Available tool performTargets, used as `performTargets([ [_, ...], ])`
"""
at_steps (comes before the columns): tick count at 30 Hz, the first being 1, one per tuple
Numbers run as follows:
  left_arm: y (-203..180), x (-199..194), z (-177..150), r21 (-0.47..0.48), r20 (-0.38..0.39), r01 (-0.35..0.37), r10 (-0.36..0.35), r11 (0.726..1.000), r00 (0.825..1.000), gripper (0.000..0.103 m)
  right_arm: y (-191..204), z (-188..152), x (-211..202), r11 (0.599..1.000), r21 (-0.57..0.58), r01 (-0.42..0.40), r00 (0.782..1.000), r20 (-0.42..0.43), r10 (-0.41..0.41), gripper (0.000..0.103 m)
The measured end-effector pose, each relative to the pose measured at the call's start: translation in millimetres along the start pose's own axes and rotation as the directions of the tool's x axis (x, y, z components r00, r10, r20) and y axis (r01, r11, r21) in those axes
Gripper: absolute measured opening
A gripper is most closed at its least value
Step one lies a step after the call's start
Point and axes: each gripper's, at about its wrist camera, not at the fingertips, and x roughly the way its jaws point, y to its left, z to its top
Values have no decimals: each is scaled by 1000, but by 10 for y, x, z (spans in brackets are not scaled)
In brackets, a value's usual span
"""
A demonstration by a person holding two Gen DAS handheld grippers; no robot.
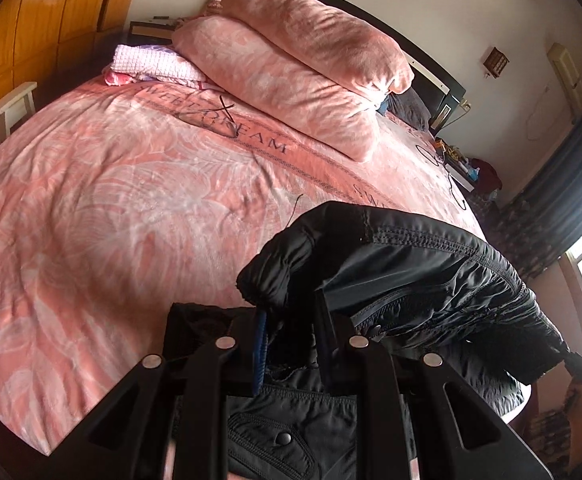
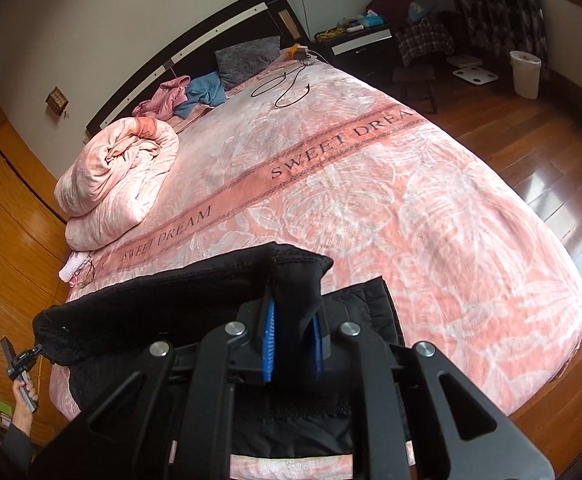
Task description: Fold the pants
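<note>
A pair of black pants (image 1: 431, 264) is held up over the near edge of a bed covered by a pink blanket (image 1: 111, 200) printed with the words SWEET DREAM. In the left wrist view the left gripper (image 1: 291, 344) is seen pinching a gathered, elasticated edge of the pants, the fabric bunched between its nearly closed jaws; more of the garment, with a snap button, lies below the fingers. In the right wrist view the right gripper (image 2: 293, 340) is clamped on another fold of the same black cloth (image 2: 171, 292), which is caught between the blue pads (image 2: 269, 344). The cloth is stretched between the two grippers above the blanket. A rolled pink quilt (image 2: 119, 172) lies near the headboard, and what may be a charging cable (image 2: 287, 88) is seen further up the bed.
</note>
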Motion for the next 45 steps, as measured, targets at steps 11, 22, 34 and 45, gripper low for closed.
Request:
performTargets([
  [11,212,-99,-535,8,-46,-8,8,1000,999,26,-124,-609,-309,996,80,35,997,60,-40,29],
  [22,496,72,-1041,-12,-166,-132,129,991,978,33,-241,-1349,-267,981,172,95,995,-29,-91,65],
  [34,867,-592,-1075,-224,-48,-192,186,956,981,71,-592,-1899,-491,824,541,-169,984,40,175,78],
  [45,557,119,-1205,-166,-216,-158,120,973,969,75,-879,-1829,69,709,694,-126,991,60,117,74],
])
